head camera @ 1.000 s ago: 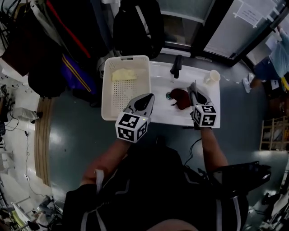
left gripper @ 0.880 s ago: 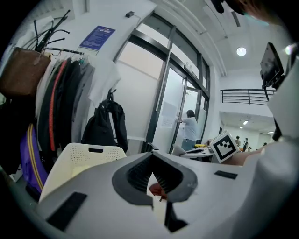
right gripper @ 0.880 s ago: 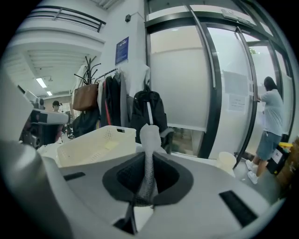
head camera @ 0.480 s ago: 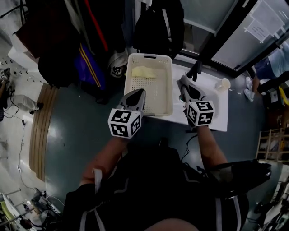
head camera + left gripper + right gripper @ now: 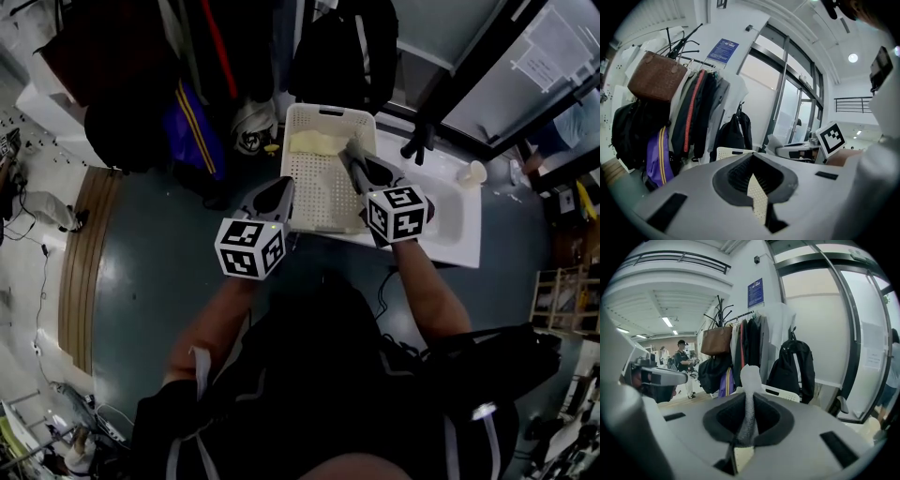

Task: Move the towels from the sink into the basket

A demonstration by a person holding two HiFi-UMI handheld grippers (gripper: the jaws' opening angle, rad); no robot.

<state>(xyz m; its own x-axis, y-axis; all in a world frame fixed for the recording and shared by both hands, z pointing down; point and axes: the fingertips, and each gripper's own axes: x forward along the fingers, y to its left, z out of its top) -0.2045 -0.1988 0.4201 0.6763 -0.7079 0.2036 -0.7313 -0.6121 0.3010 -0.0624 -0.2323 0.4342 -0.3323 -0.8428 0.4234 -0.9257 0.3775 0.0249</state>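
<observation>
The white perforated basket (image 5: 323,192) stands left of the white sink (image 5: 455,220) and holds a pale yellow towel (image 5: 314,142) at its far end. My right gripper (image 5: 353,152) hovers over the basket's far right part. Its jaws are shut on a greyish-white towel (image 5: 749,394) that stands up between them. My left gripper (image 5: 283,190) is at the basket's near left edge, jaws together with nothing in them. Through its jaws a sliver of the basket (image 5: 757,199) shows. I see no towel in the visible part of the sink.
A black faucet (image 5: 418,141) and a white cup (image 5: 474,172) stand on the sink's far side. Coats and bags (image 5: 187,112) hang on a rack behind the basket, with a black backpack (image 5: 794,364) among them. A person (image 5: 684,359) stands far off at the left. Glass doors (image 5: 487,84) are behind the sink.
Both grippers moved left from the sink to the basket. The right one, earlier at a dark red towel in the basin, now holds a towel over the basket.
</observation>
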